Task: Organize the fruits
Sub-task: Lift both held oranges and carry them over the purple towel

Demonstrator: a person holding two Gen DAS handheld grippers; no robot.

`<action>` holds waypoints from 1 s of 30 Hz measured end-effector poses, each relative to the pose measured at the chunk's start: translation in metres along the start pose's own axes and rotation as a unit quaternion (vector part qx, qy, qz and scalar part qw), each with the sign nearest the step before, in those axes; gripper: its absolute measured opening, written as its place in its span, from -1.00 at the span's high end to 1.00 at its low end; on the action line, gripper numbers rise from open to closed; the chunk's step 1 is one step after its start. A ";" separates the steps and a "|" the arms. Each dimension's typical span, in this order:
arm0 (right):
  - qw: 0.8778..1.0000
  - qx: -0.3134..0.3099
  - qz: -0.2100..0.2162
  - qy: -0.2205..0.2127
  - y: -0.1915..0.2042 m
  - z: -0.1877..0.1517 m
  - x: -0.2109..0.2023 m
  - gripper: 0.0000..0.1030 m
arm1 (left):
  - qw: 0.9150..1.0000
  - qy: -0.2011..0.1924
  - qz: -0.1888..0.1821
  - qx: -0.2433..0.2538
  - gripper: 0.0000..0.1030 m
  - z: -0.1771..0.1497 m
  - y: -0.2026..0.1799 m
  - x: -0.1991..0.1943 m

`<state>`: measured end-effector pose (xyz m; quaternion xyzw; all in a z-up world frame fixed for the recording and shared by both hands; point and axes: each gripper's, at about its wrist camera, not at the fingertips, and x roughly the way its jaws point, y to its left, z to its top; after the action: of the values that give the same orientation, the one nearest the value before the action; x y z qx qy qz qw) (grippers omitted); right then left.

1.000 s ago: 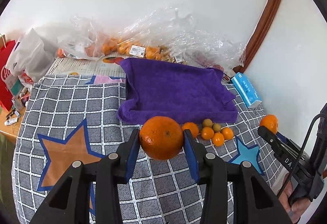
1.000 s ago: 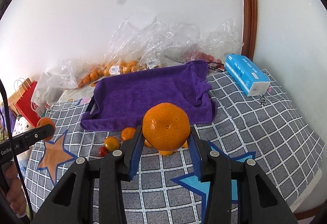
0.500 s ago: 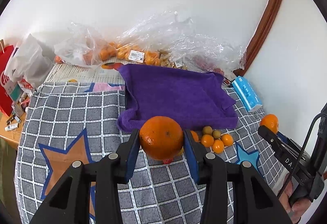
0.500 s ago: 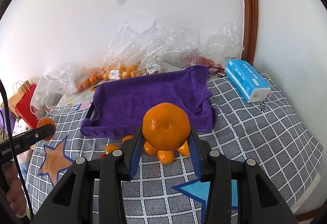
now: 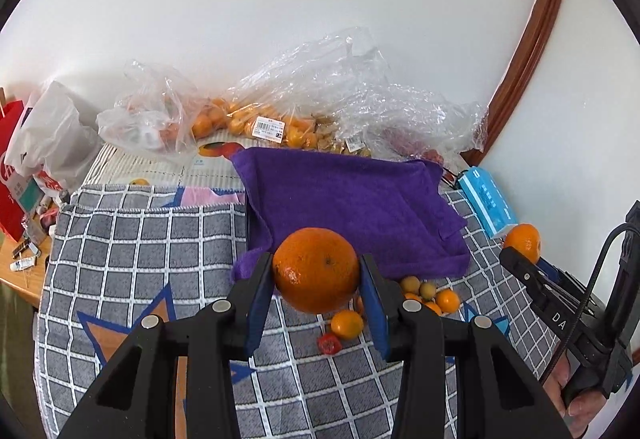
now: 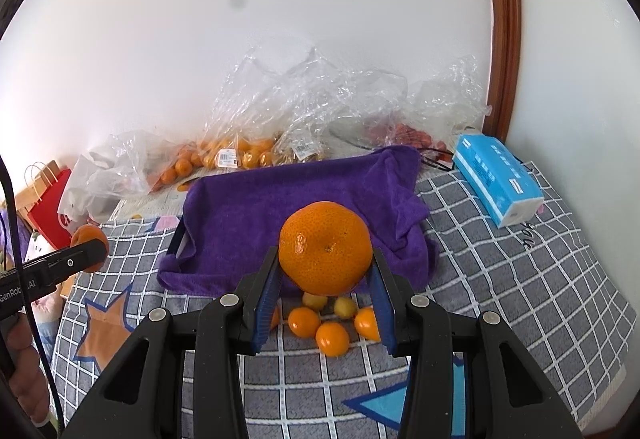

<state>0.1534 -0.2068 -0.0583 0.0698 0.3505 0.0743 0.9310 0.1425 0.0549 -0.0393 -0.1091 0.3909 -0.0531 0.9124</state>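
Observation:
My left gripper (image 5: pixel 316 275) is shut on a large orange (image 5: pixel 316 269), held above the near edge of a purple towel (image 5: pixel 352 199) laid over a tray. My right gripper (image 6: pixel 325 281) is shut on a second large orange (image 6: pixel 325 247), also above the towel's near edge (image 6: pixel 288 215). Several small oranges and kumquats (image 6: pixel 320 319) lie on the checked cloth just in front of the towel; they also show in the left wrist view (image 5: pixel 428 295), with a small red tomato (image 5: pixel 329 343). The right gripper's orange shows at the right of the left wrist view (image 5: pixel 522 243).
Clear plastic bags of fruit (image 5: pixel 256 119) lie against the back wall. A blue tissue pack (image 6: pixel 498 183) sits at the right of the checked cloth (image 6: pixel 520 279). A red paper bag (image 6: pixel 48 203) and white bags stand at the left.
Both grippers have risen and drawn back a little with their oranges; the loose small fruits now show lower, below the held oranges.

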 end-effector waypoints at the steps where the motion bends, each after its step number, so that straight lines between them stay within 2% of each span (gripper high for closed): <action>1: 1.000 -0.001 0.000 0.000 0.001 0.002 0.002 0.18 | 1.000 -0.001 0.001 0.000 0.23 0.002 0.000 0.001; 19: 1.000 -0.011 -0.003 0.002 -0.004 0.041 0.047 0.18 | 1.000 0.006 0.005 0.000 0.23 0.045 0.004 0.051; 30: 1.000 -0.008 -0.011 0.015 -0.015 0.056 0.092 0.18 | 0.999 0.032 0.004 -0.008 0.23 0.063 0.016 0.100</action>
<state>0.2601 -0.2085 -0.0786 0.0570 0.3647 0.0680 0.9269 0.2570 0.0620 -0.0710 -0.1129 0.4204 -0.0503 0.8989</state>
